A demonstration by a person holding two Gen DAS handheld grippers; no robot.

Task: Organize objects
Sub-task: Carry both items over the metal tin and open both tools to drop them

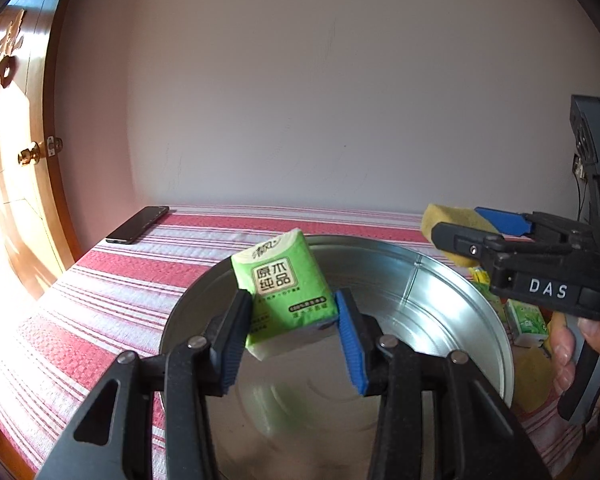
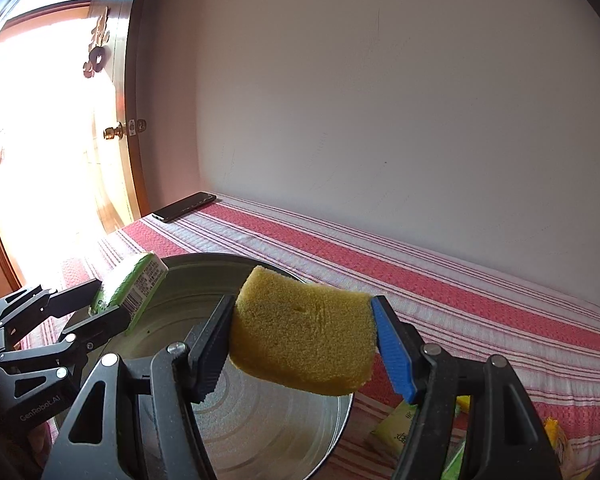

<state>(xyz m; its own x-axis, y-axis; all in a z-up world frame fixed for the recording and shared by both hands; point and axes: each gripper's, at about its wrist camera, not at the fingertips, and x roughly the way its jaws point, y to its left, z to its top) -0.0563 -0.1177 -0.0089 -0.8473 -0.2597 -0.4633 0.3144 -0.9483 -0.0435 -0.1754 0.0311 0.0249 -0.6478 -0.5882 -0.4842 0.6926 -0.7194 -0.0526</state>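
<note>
My left gripper (image 1: 294,330), levelled over the near side of the round metal tin (image 1: 452,280), has its pads closed against both sides of a green tissue pack (image 1: 284,284), which stands tilted above the tin's open mouth. My right gripper (image 2: 302,344), held beside it and pointing the same way, pinches a yellow sponge (image 2: 304,336) above the tin's right rim (image 2: 342,412). My fingers (image 1: 564,356) wrap its handle. The tin sits on a red-striped cloth (image 1: 120,292); a phone (image 1: 138,225) lies at the far left corner. More green packs (image 1: 526,320) lie right of the tin.
</note>
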